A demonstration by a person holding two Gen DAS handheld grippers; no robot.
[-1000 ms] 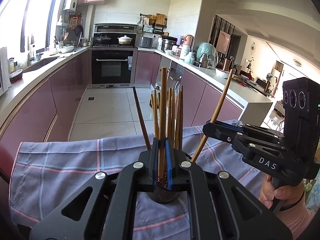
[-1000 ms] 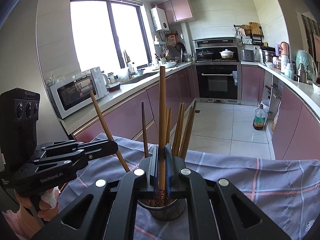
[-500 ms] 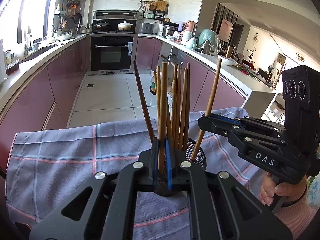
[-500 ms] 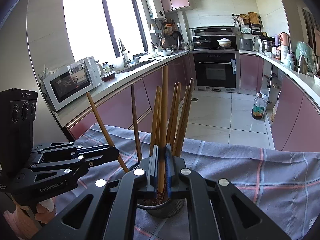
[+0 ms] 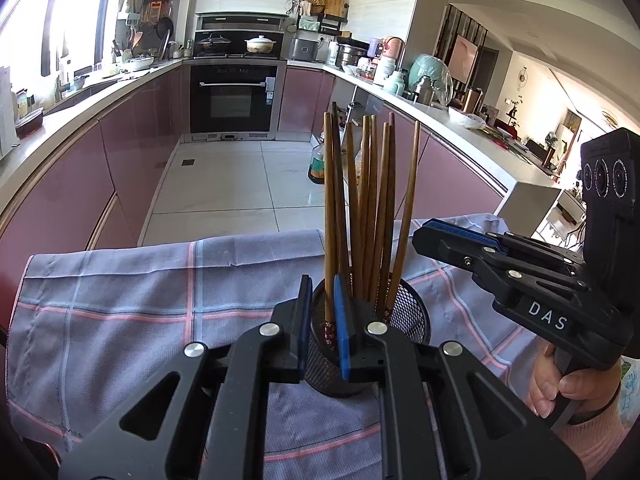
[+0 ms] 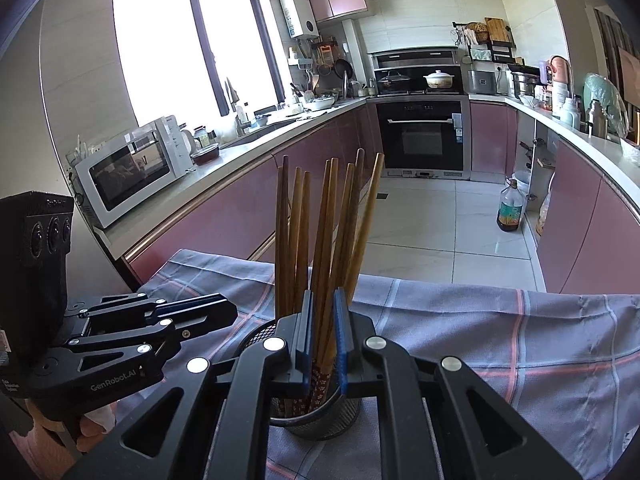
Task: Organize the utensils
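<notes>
Several wooden chopsticks (image 5: 366, 208) stand upright in a black mesh holder (image 5: 404, 320) on a checked cloth (image 5: 120, 288). My left gripper (image 5: 323, 320) is open just in front of the holder, with one chopstick standing free between its blue pads. My right gripper (image 6: 322, 332) is also open over the near rim of the holder (image 6: 316, 416), with chopsticks (image 6: 328, 232) standing loose between its pads. Each gripper shows in the other's view: the right one (image 5: 460, 236) and the left one (image 6: 200, 312).
The cloth (image 6: 500, 340) covers the work surface, whose far edge drops to a tiled kitchen floor. Pink cabinets and worktops run along both sides, with an oven at the back and a microwave (image 6: 132, 168) on the left.
Both grippers have opened and let go of the chopsticks they held. Those chopsticks have dropped into the holder with the others. Both grippers have drawn back slightly.
</notes>
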